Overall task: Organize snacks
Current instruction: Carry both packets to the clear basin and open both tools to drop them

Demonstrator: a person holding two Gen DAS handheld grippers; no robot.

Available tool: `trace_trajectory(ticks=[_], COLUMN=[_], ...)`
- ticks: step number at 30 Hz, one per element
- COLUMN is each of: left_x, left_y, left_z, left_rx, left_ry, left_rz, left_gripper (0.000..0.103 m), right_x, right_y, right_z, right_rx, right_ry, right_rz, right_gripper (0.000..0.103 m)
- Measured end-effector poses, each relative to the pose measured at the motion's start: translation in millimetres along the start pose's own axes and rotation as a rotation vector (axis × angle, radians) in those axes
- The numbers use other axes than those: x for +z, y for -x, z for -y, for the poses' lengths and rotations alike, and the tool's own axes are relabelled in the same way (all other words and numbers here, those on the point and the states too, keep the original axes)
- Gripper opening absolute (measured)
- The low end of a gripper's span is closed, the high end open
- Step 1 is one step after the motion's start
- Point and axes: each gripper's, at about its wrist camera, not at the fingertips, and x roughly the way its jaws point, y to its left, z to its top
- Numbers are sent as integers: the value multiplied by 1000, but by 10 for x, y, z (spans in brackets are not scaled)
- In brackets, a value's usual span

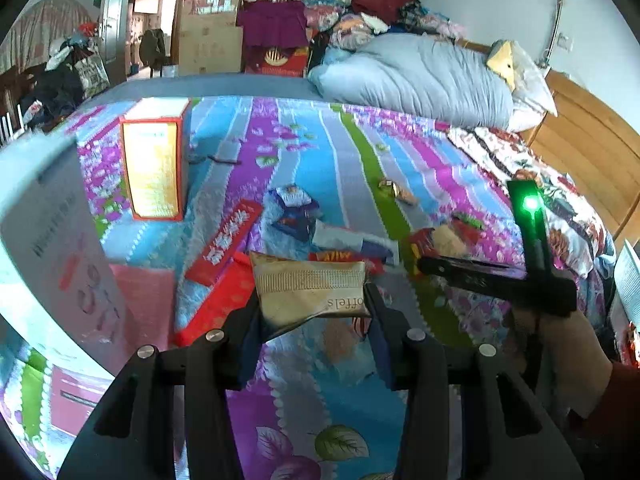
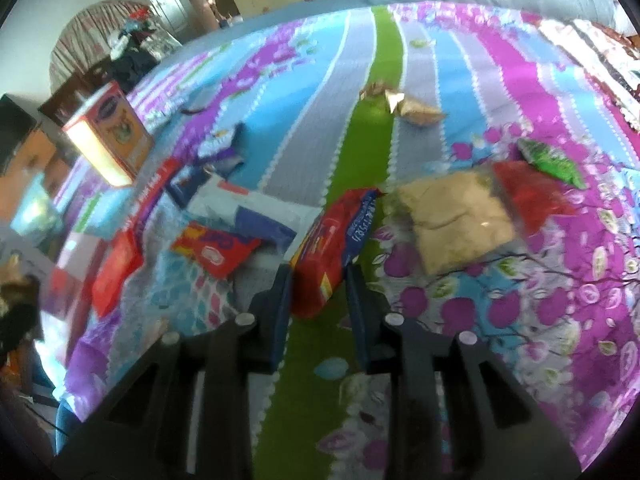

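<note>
Everywhere, snack packets scattered over a striped floral bedspread (image 1: 352,168), grey duvet (image 1: 420,76) behind. Left gripper (image 1: 314,312) clamped on a beige wafer packet (image 1: 310,288); right gripper (image 2: 318,284) clamped on a red packet (image 2: 332,244).

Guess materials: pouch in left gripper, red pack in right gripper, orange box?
Pouch: likely metallised plastic film, glossy; it creases and glints. Red pack: probably printed plastic film, shiny; bulges softly. Orange box: seemingly printed cardboard; flat faces, sharp edges.

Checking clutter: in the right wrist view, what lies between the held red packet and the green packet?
The clear bag of beige snack, with a red pouch past it, then the green packet.
</note>
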Motion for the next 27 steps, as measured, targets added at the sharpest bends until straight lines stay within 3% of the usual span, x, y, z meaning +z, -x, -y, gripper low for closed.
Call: trace_trajectory(ticks=[7, 11, 18, 24, 27], left_x=[268, 477, 822, 919, 920], left_y=[444, 793, 1469, 1994, 2193], left_z=[-49, -198, -892, -1797, -2281], left_rx=[-12, 0, 149, 318, 365], left_ry=[6, 27, 107, 233, 319], left_rz=[115, 200, 344, 407, 421], left_gripper=[47, 47, 47, 47, 47], right_x=[217, 515, 1023, 1162, 1145], right_y=[519, 880, 1226, 1141, 1064], right_z=[-135, -457, -1548, -2733, -3285], right_rx=[-9, 31, 188, 355, 431], right_ry=[34, 86, 271, 452, 535], right_rz=[137, 229, 316, 293, 266], right_gripper=[27, 27, 27, 27, 27])
